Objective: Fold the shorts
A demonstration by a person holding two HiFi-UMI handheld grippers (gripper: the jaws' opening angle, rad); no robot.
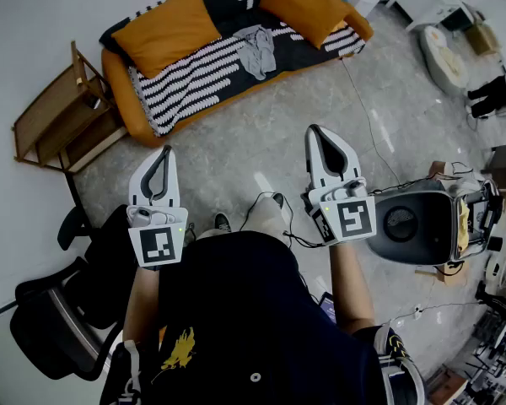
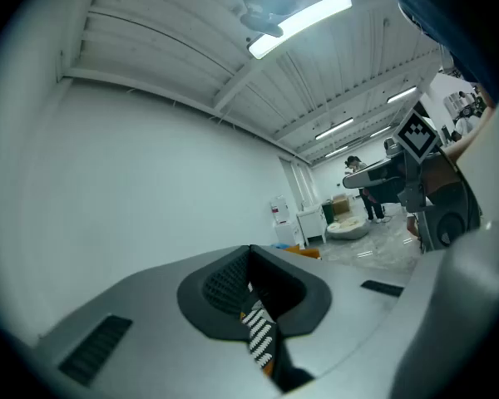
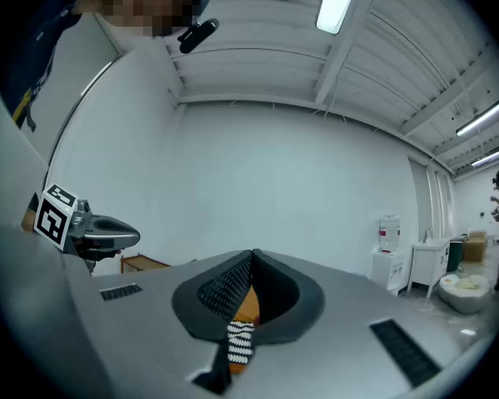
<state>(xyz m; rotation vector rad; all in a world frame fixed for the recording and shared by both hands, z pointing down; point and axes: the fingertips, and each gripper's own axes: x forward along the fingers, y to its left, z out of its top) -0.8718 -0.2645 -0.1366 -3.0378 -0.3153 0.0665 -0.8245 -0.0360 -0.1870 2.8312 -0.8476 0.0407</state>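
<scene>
Left gripper (image 1: 164,154) and right gripper (image 1: 316,133) are hanging clenched on nothing, well apart from the shorts (image 1: 257,49), which are lying crumpled on the sofa (image 1: 181,87). The approach is probably coming first: stepping closer, opening both jaws early, then pinching the waistband's two ends, not bunched cloth, for a flat spread.

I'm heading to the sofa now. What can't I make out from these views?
- Shorts, head view: small and crumpled; waistband and legs indistinguishable.
- Sofa, head view: back cut off by the top edge.
- Gripper views: the left gripper and right gripper bodies hide the sofa, bar a sliver of striped blanket; shorts unseen.
</scene>
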